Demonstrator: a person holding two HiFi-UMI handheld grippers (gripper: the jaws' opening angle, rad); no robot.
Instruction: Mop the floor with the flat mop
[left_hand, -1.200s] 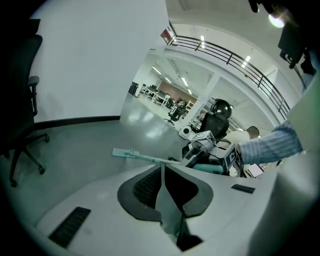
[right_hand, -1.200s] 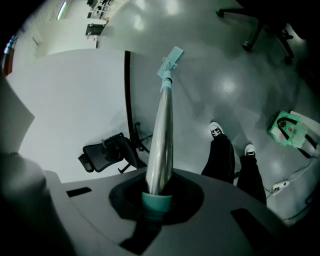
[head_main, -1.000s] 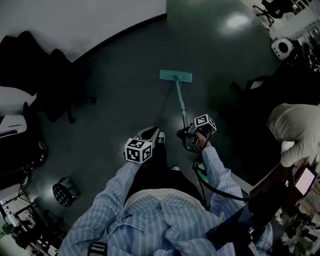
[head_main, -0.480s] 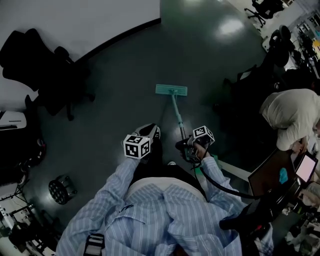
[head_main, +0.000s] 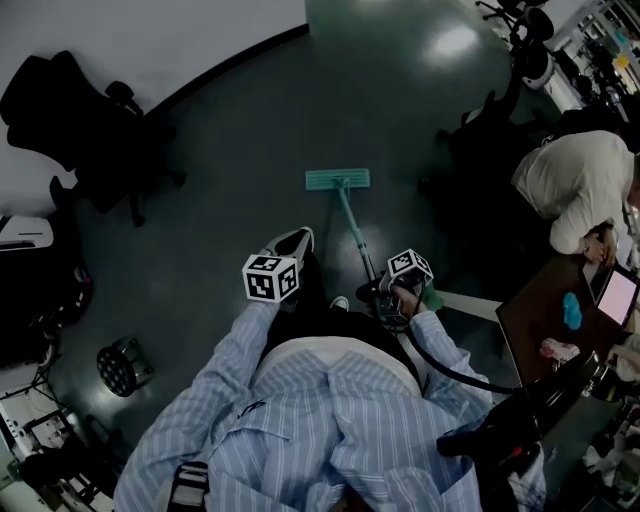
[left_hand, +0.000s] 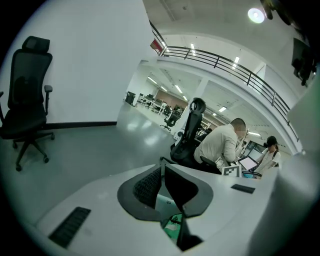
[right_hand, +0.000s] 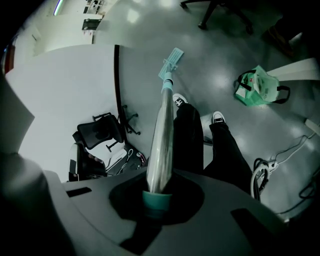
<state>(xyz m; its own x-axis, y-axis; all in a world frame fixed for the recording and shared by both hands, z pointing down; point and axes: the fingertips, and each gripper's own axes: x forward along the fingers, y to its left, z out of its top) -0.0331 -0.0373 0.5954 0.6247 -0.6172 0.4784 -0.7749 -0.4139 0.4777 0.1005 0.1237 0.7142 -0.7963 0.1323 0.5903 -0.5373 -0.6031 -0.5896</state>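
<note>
The flat mop's teal head (head_main: 337, 180) lies on the dark green floor ahead of my feet. Its silver handle (head_main: 353, 232) slants back to my right gripper (head_main: 392, 290), which is shut on the handle near its teal grip. In the right gripper view the handle (right_hand: 161, 135) rises from between the jaws toward the mop head (right_hand: 171, 62). My left gripper (head_main: 270, 278) hovers above my left shoe, apart from the mop. In its own view the left gripper (left_hand: 163, 167) has its tips together with nothing held.
A black office chair (head_main: 75, 110) stands by the white wall at the left. A person in a white top (head_main: 575, 185) bends over a desk with a tablet (head_main: 615, 295) at the right. A green bag (right_hand: 257, 87) and cables (right_hand: 265, 172) lie near my feet. A round wheeled base (head_main: 125, 365) sits at the lower left.
The mop head sits a little lower and further left in the view, and the right gripper has drawn back toward my body. The person at the right shows more fully.
</note>
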